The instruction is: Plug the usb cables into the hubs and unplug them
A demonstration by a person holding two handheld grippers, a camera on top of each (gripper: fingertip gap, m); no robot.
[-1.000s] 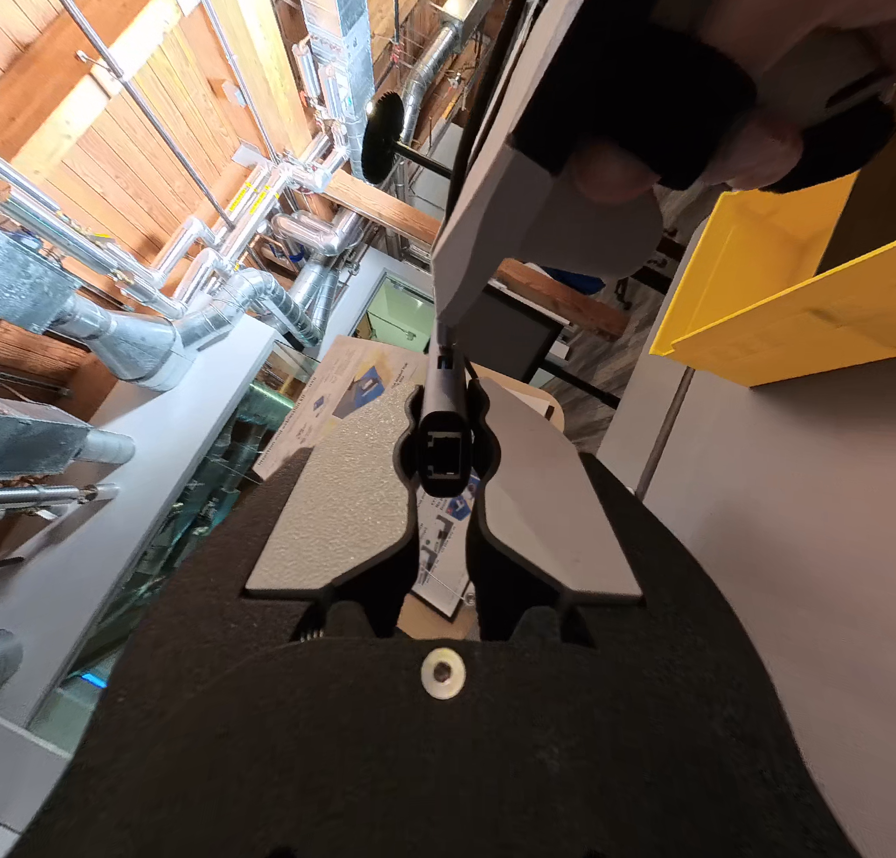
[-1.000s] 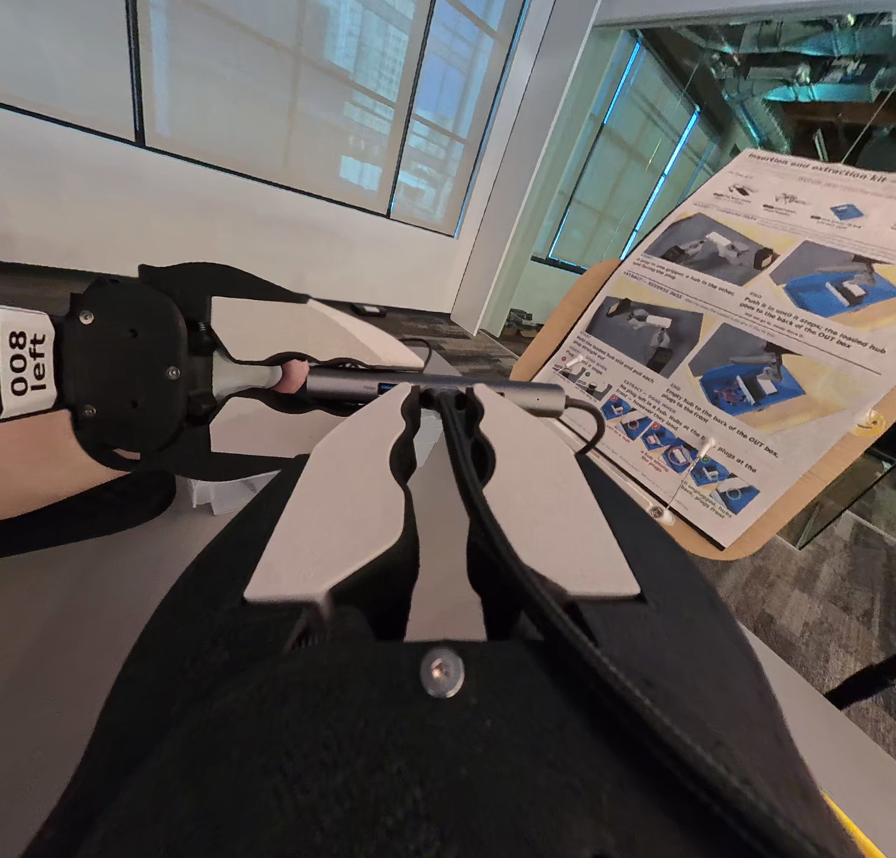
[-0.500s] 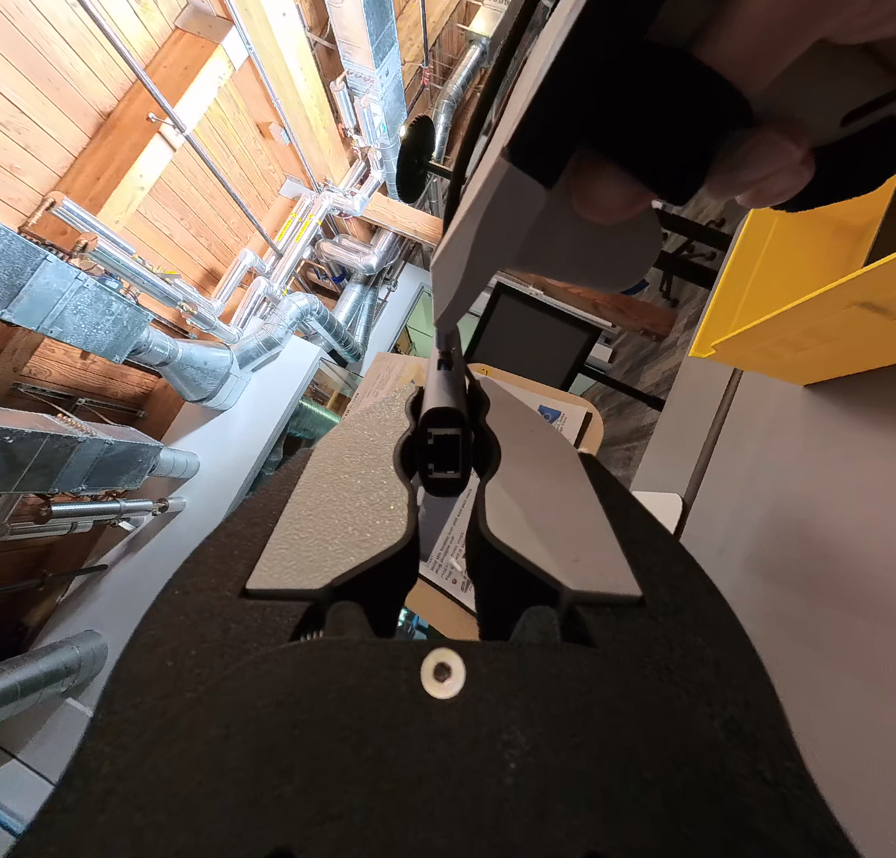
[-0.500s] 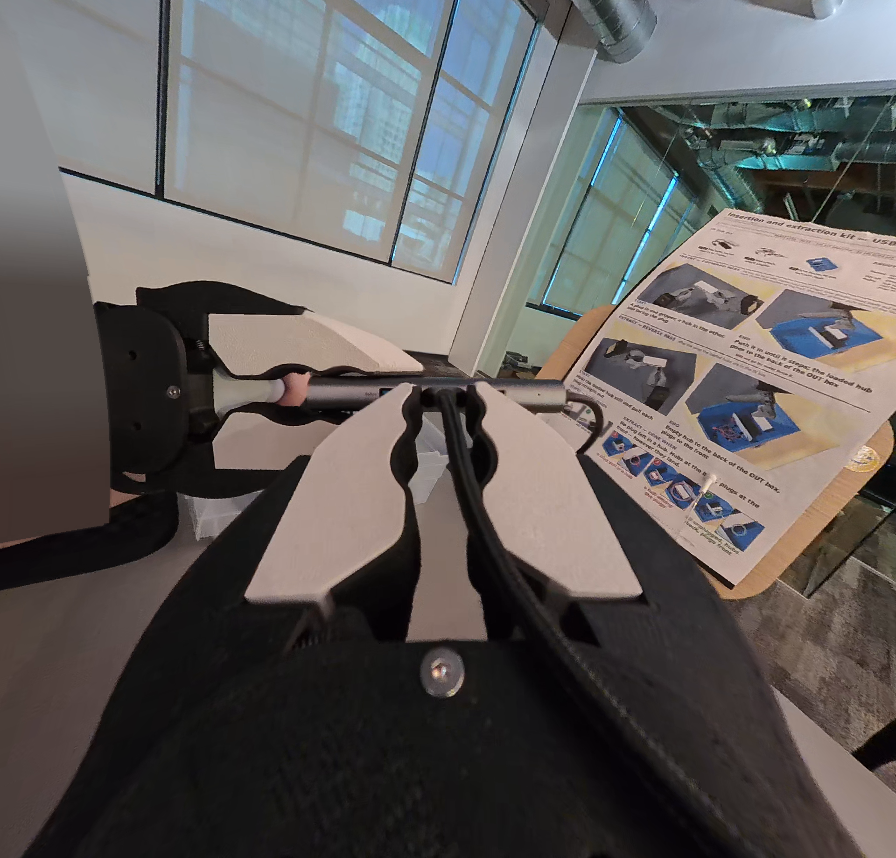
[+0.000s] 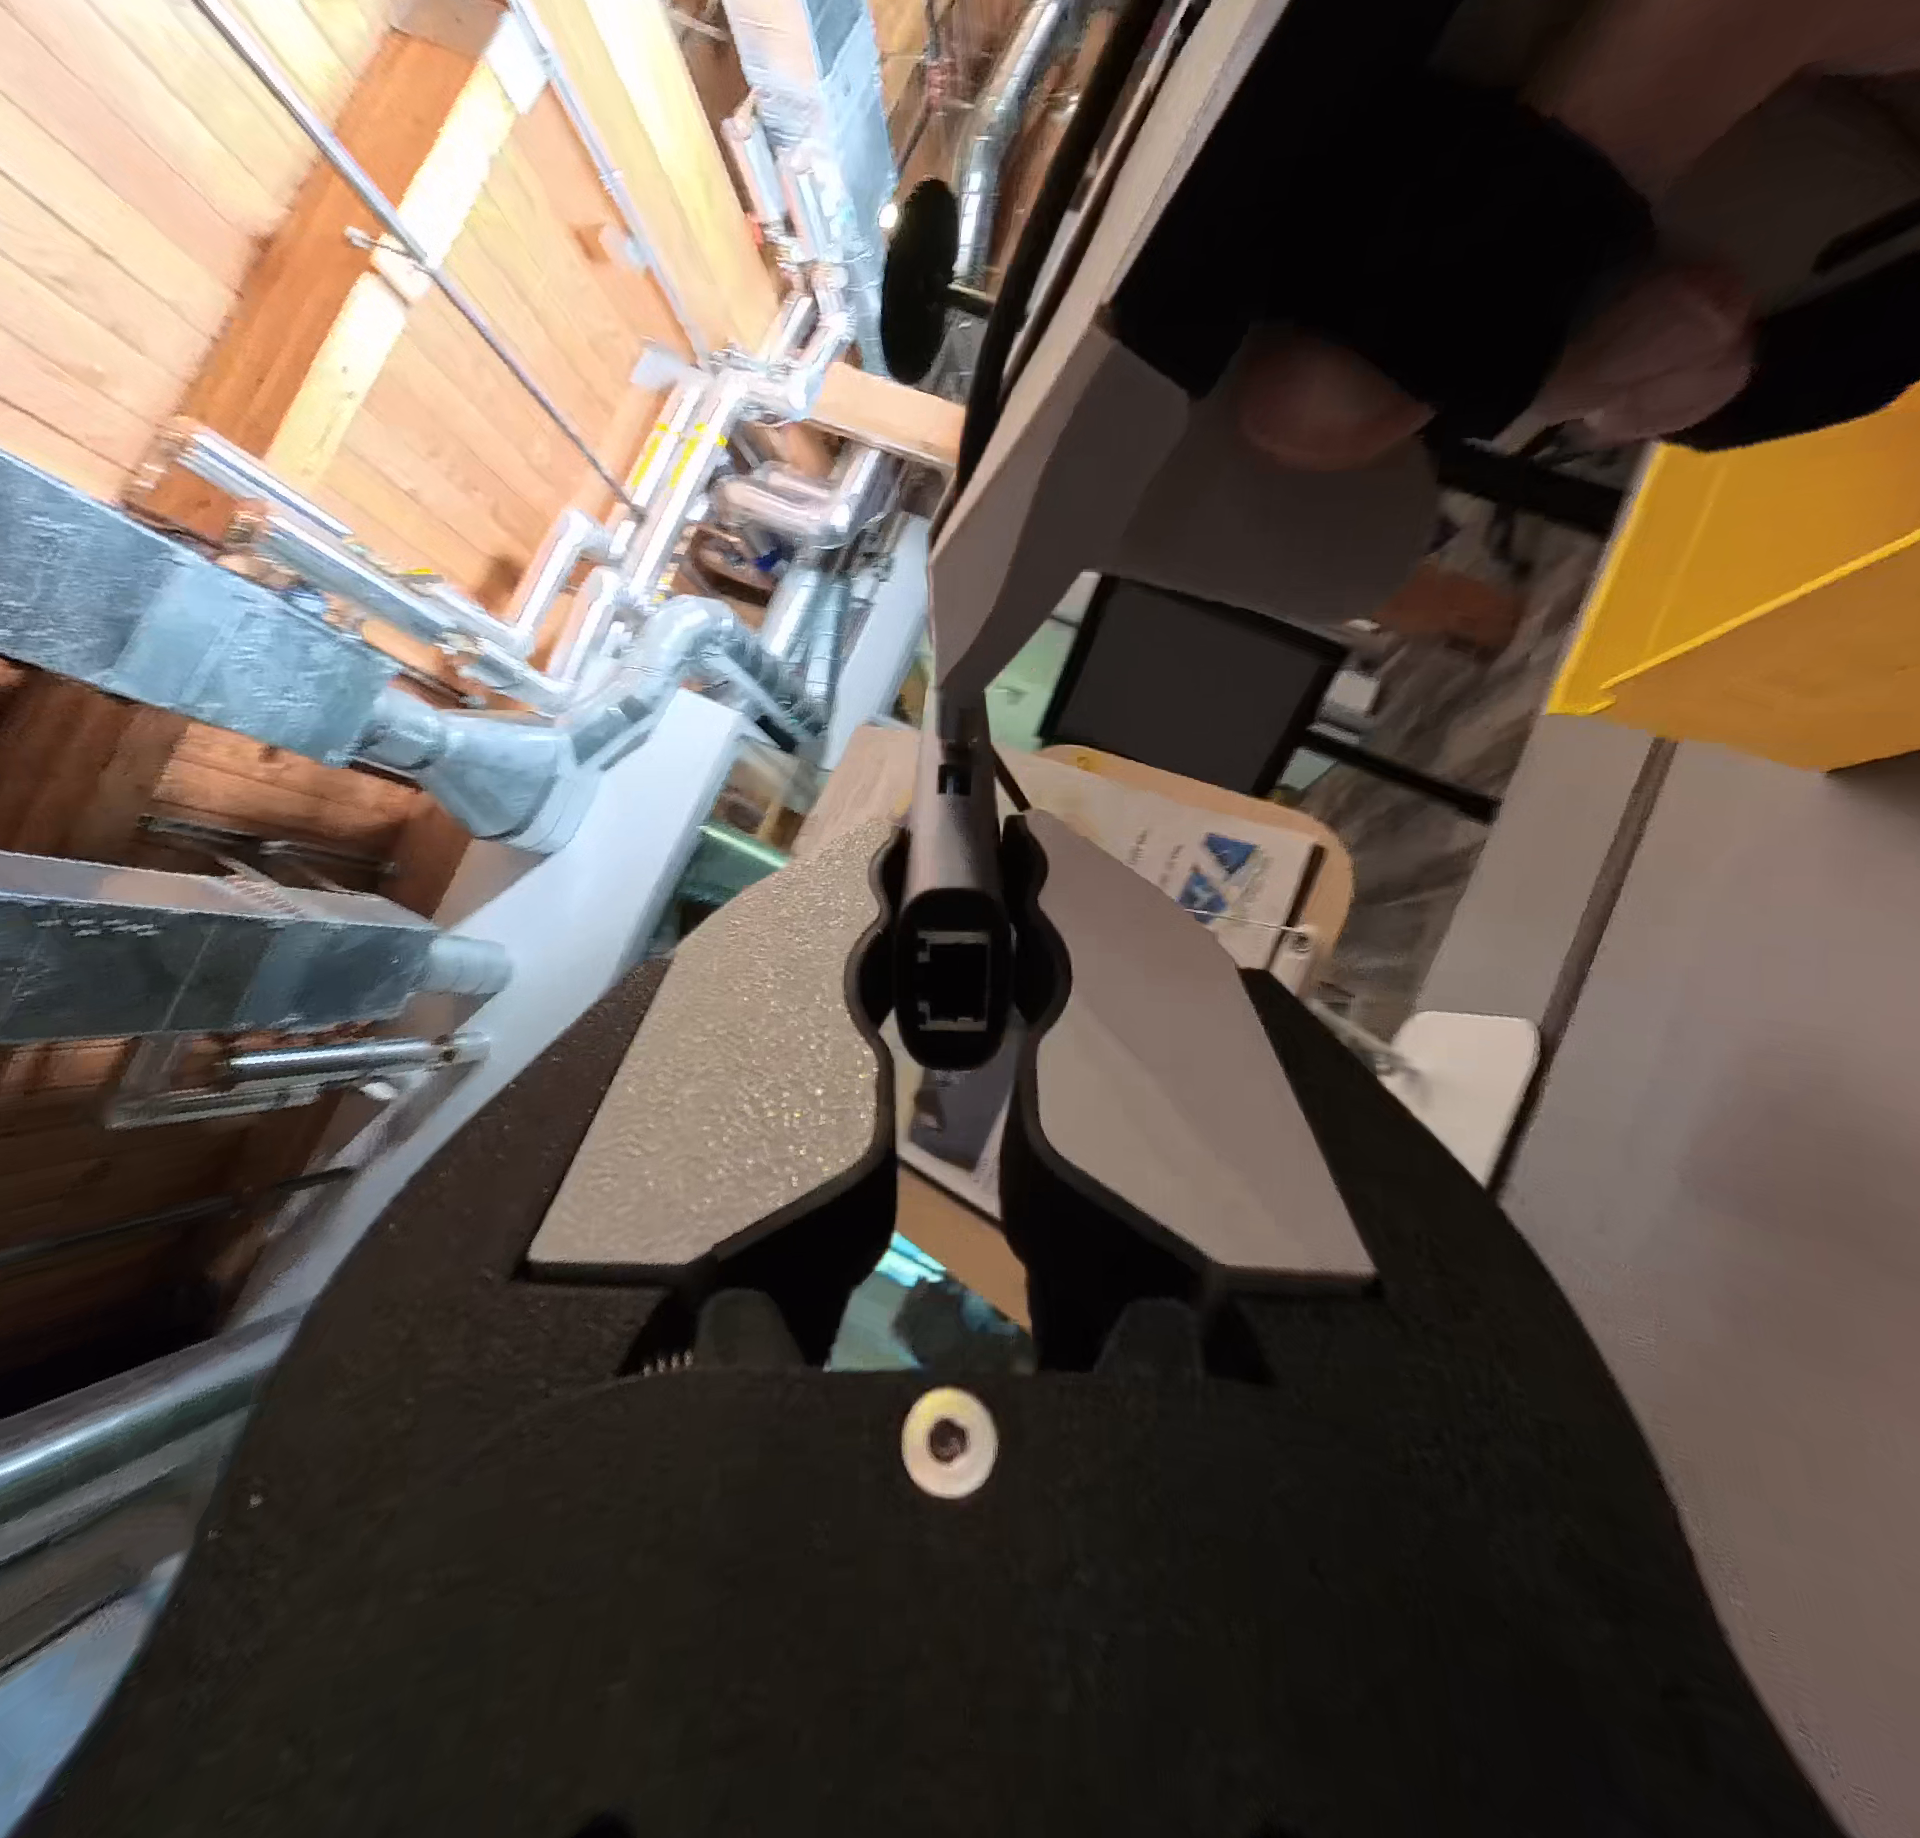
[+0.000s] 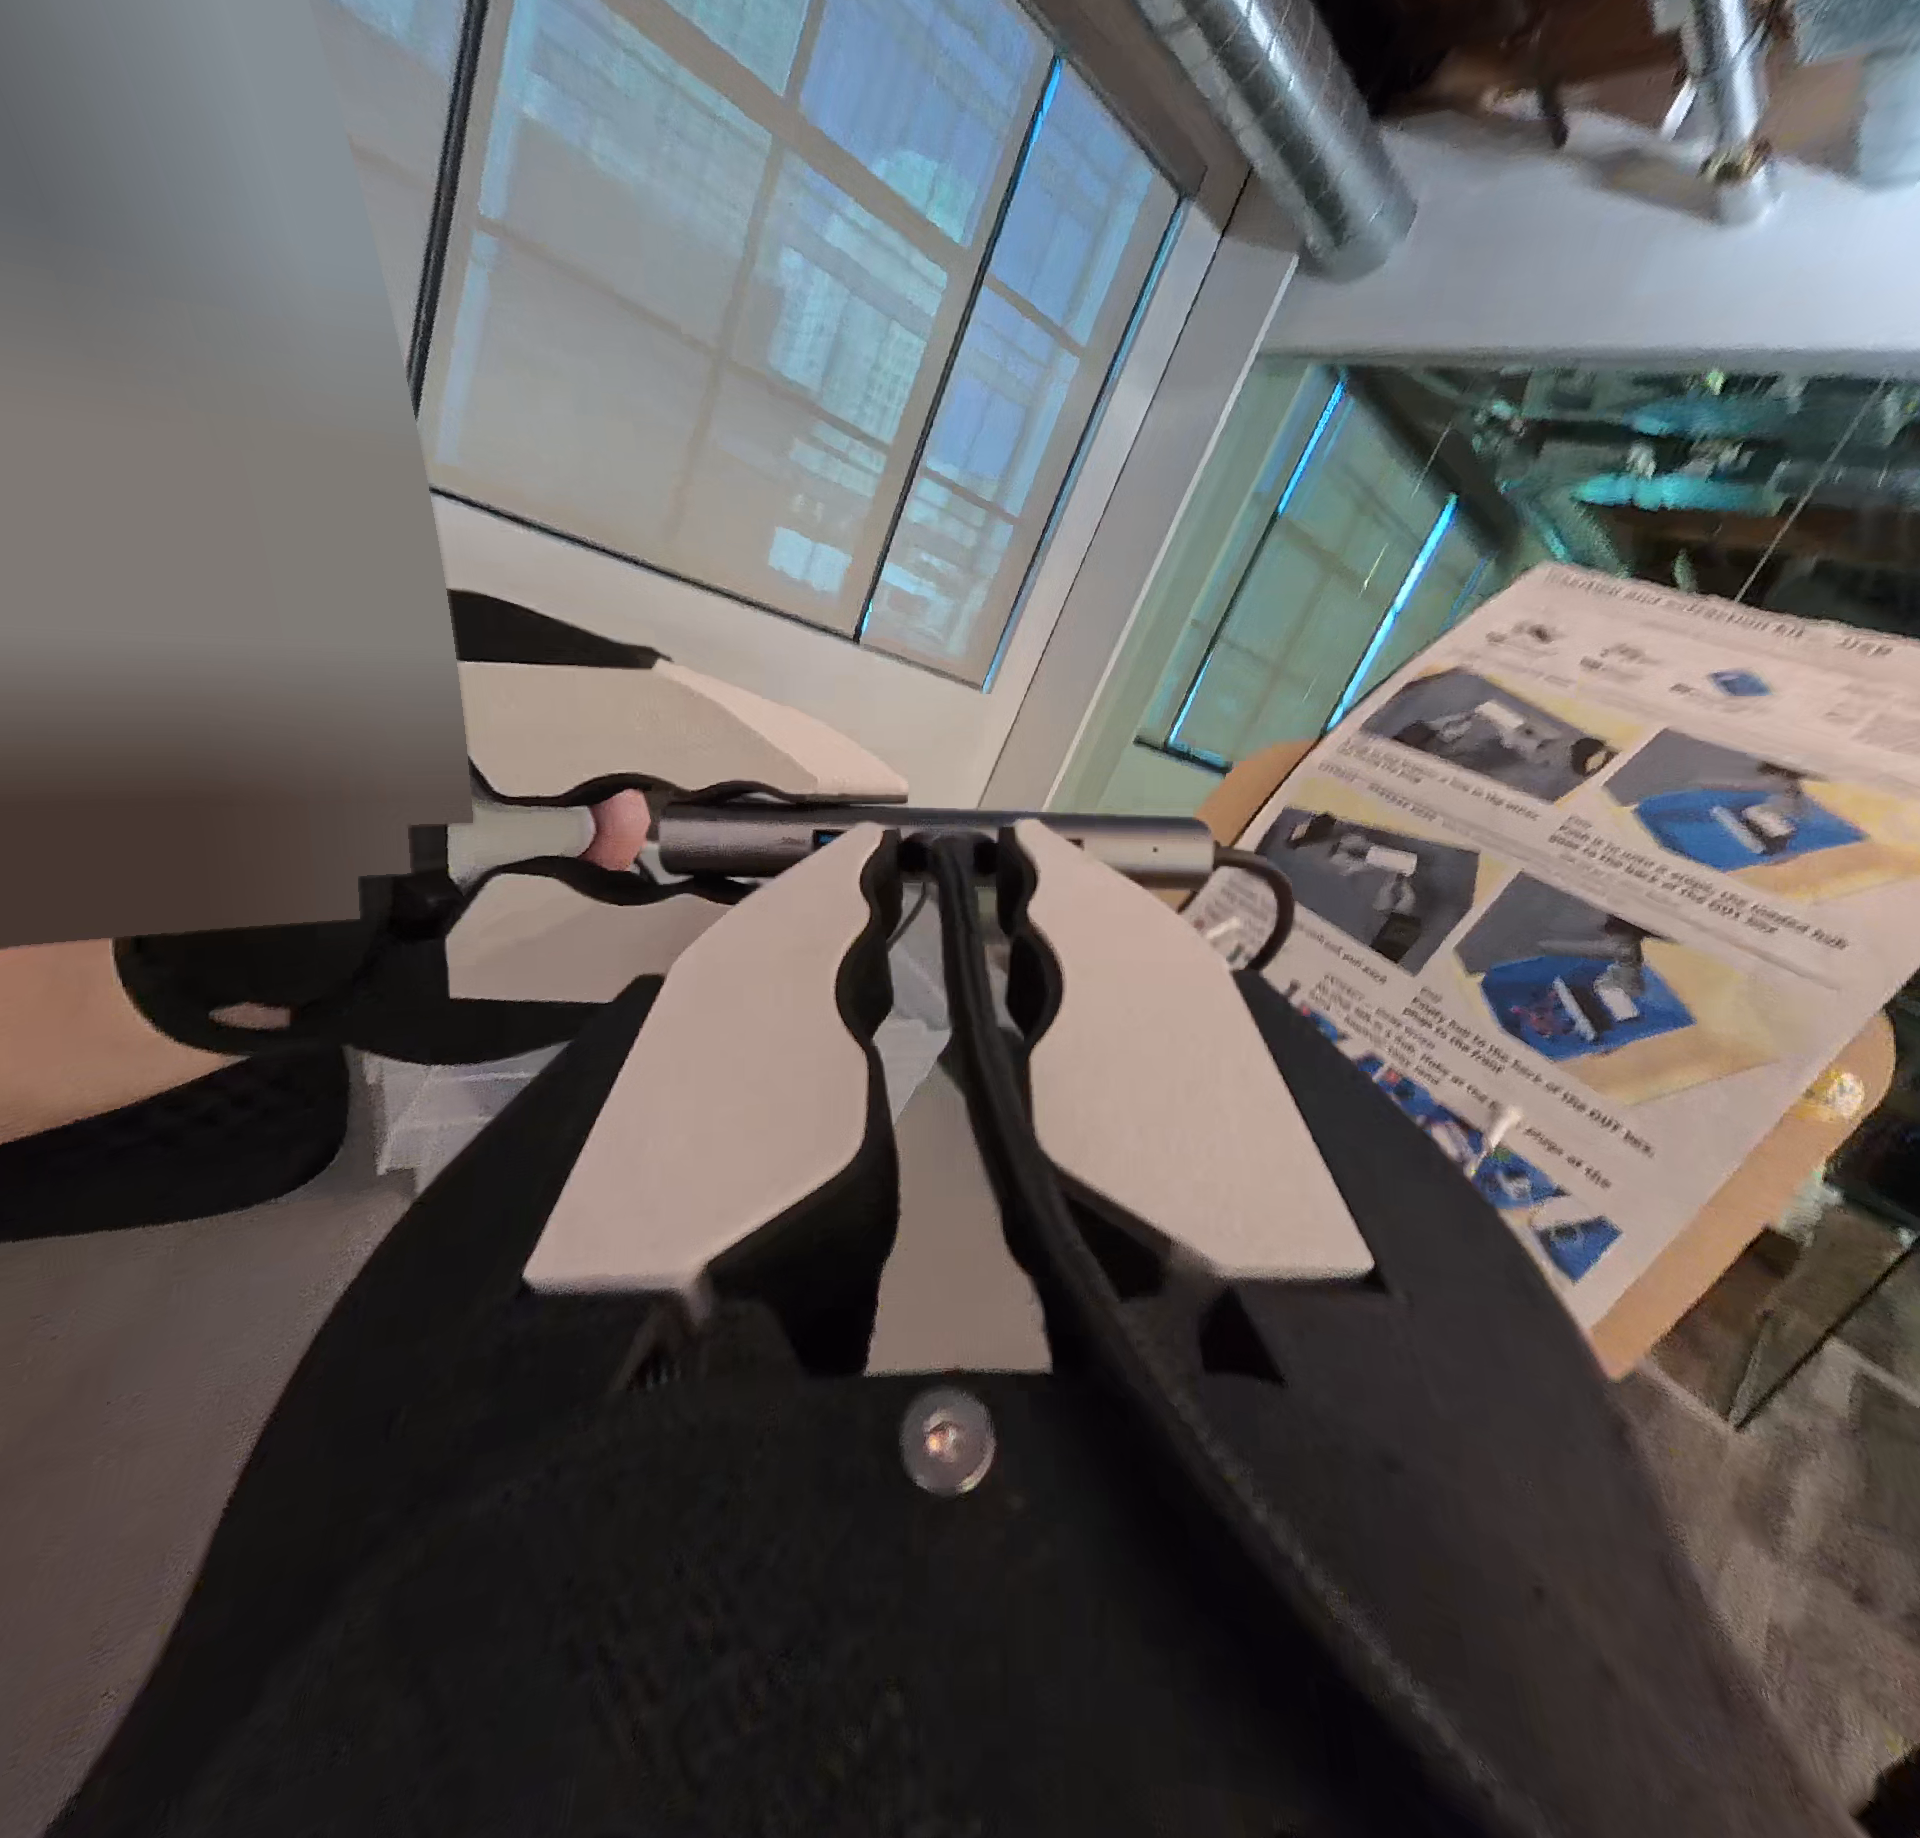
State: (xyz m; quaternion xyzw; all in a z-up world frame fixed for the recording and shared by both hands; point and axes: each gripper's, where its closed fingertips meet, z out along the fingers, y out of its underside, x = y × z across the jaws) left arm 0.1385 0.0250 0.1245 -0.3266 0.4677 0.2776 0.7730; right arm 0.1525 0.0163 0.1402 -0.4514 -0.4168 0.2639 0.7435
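Note:
In the left wrist view my left gripper (image 5: 951, 853) is shut on a grey USB hub (image 5: 951, 988), seen end-on between its fingers. The right gripper (image 5: 961, 676) comes in from above, held by a hand, and meets the hub's far part. In the right wrist view my right gripper (image 6: 945, 843) is shut on a black USB plug (image 6: 945, 858) that sits against the side of the grey hub (image 6: 1132, 843). I cannot tell how deep the plug is in. Its black cable (image 6: 1003, 1092) runs back between my fingers. The left gripper's upper finger (image 6: 707, 739) holds the hub's left end.
A yellow bin (image 5: 1766, 583) stands on the grey table (image 5: 1714, 1061) at the right. A tilted instruction board (image 6: 1558, 905) stands just behind the hub, and it also shows in the left wrist view (image 5: 1195, 853). The hub's own cable (image 6: 1273, 905) loops at its right end. Only a small space, under 4 cm, lies between the two pairs of fingers.
Both grippers have tilted upward together with the hub and plug, so more window and ceiling shows. Both grips are unchanged.

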